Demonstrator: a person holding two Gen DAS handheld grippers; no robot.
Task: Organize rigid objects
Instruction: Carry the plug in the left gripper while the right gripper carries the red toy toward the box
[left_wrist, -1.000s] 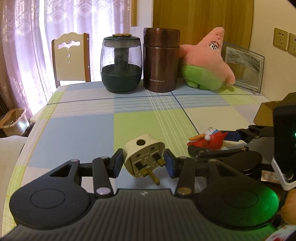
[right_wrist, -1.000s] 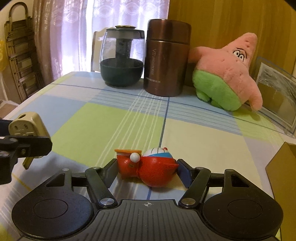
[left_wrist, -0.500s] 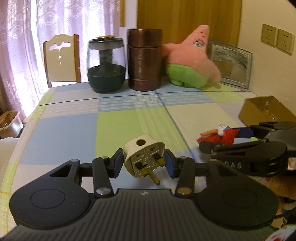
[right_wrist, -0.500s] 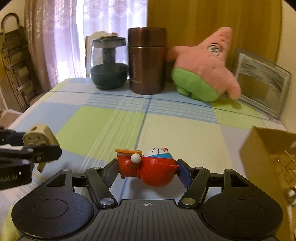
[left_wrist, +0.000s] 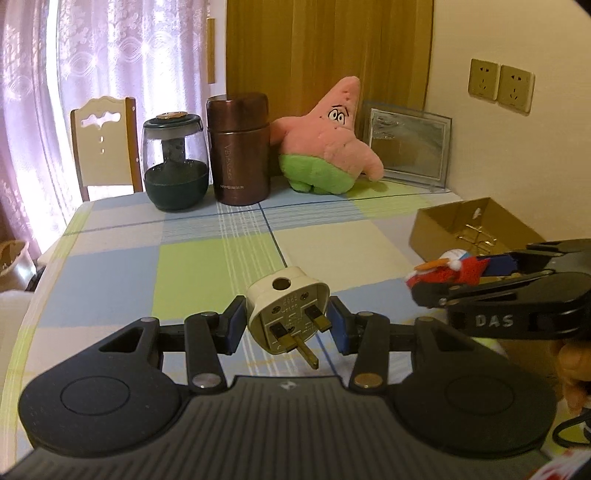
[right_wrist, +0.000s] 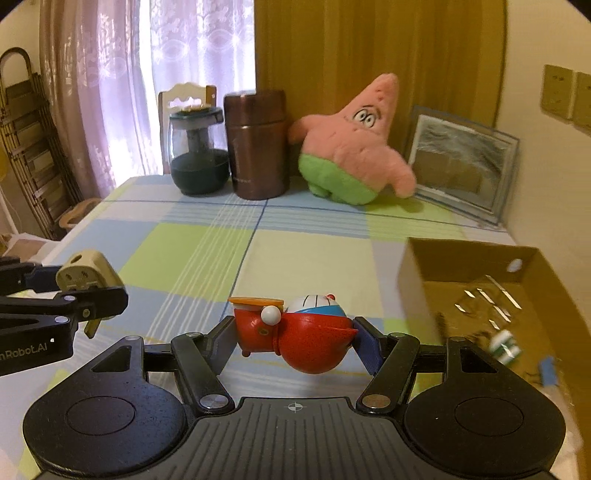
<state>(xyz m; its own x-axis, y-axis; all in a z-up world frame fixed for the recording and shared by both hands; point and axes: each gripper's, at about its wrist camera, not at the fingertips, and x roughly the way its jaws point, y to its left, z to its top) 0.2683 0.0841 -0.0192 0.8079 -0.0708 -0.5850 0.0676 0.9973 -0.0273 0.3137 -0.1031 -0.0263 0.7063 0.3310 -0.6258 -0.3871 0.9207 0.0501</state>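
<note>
Daylight glows through sheer pink curtains behind a cream chair. Wood panelling fills the back wall, and two sockets sit on the cream side wall.

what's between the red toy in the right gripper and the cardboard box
Nothing: the right wrist view shows only bare checkered tablecloth between the red toy and the cardboard box.

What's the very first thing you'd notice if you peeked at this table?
Probably the big pink starfish plush with green shorts, standing at the back of the table beside a brown metal canister. Up close, the right gripper pinches a red toy figure, and the left gripper holds a cream plug with brass prongs. An open cardboard box waits at the right.
</note>
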